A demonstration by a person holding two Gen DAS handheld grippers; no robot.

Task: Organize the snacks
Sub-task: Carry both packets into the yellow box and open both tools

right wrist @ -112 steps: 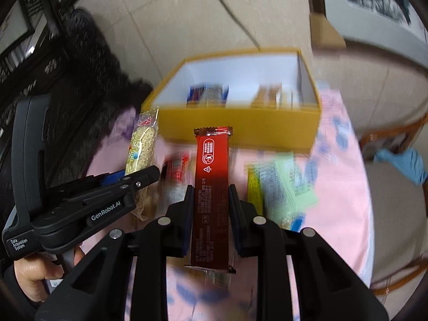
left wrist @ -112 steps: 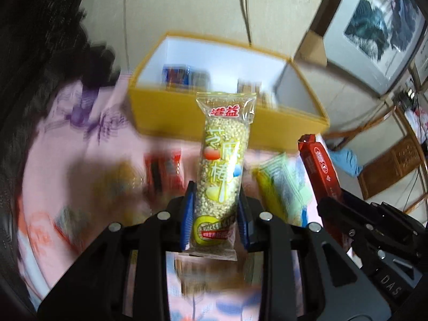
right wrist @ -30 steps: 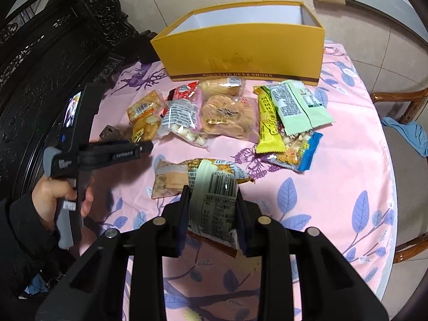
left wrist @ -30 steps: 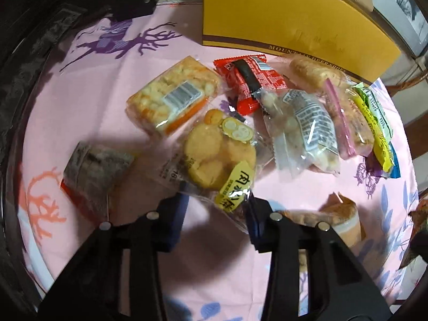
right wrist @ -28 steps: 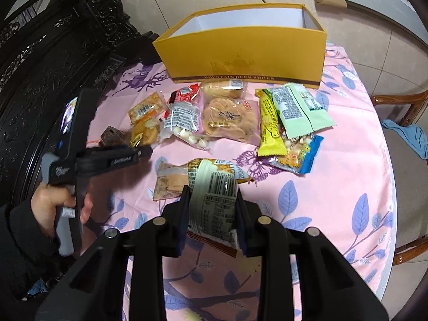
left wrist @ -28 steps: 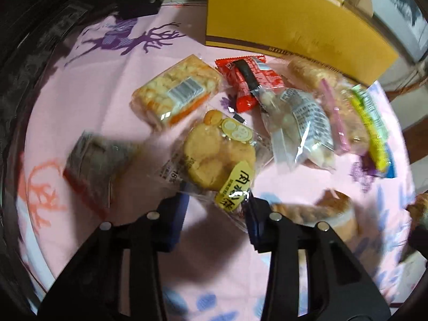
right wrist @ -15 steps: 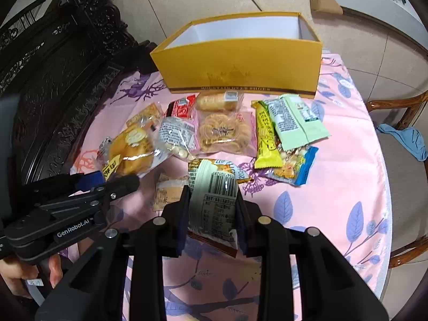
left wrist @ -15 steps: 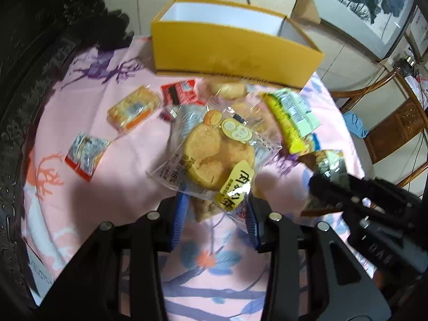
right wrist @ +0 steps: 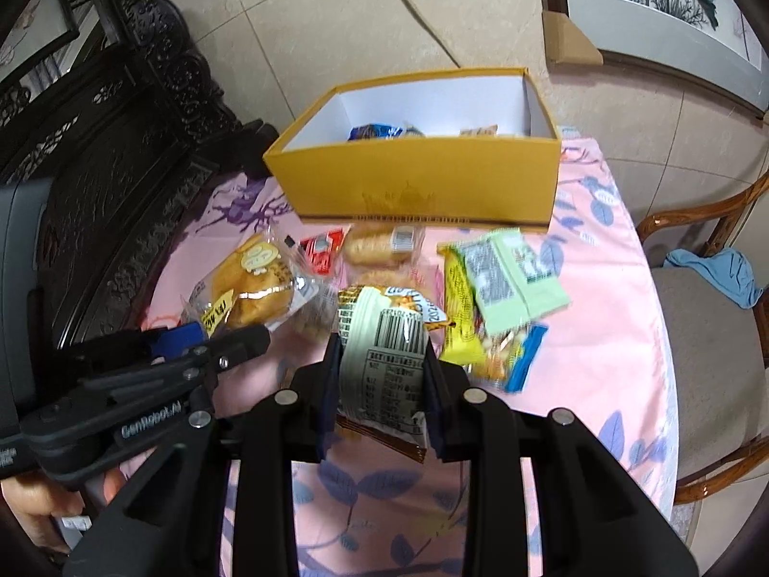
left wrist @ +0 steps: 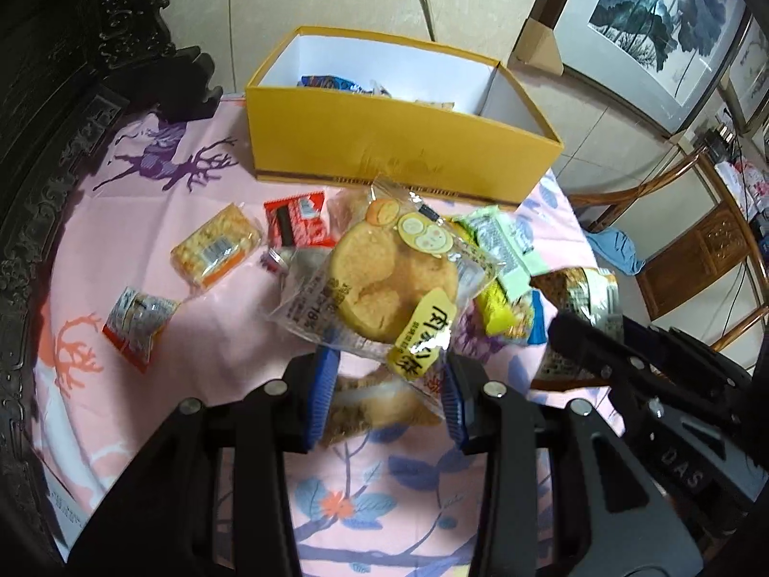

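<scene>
Between left tool pads: bun packet, clamped; right tool grips noodle-label packet.

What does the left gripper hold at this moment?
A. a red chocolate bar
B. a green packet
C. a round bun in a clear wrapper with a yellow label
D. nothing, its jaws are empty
C. In the left wrist view the left gripper has its blue pads closed on the wrapper of the round bun, lifted above the table before the yellow box.

The yellow box hides most of its snacks; their wrappers cannot be read.
</scene>
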